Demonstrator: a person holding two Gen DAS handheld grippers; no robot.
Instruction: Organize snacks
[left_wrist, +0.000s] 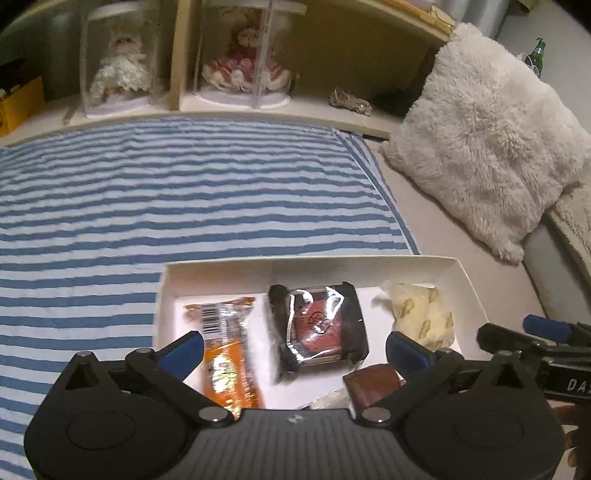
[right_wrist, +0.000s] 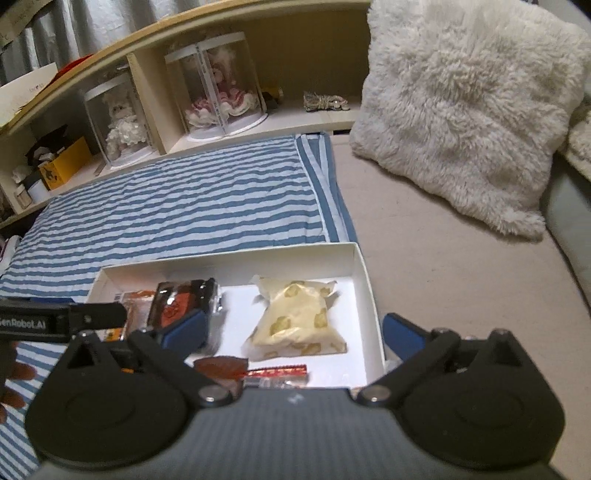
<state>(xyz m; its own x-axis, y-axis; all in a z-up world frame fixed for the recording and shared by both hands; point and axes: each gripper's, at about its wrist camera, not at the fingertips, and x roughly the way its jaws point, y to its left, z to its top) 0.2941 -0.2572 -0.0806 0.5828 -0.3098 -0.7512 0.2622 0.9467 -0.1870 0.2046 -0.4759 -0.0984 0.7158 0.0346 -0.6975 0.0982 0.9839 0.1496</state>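
Jaws of both grippers gape wide and empty over the white box (left_wrist: 469, 284) — orange packet (left_wrist: 229, 354), dark packet (left_wrist: 325, 325), yellow packet (right_wrist: 299, 321) inside.

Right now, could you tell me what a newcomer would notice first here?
A white box of wrapped snacks sits on the bed, with a yellow packet at its right end. Behind it lean a fluffy pillow and shelved dolls in clear cases.
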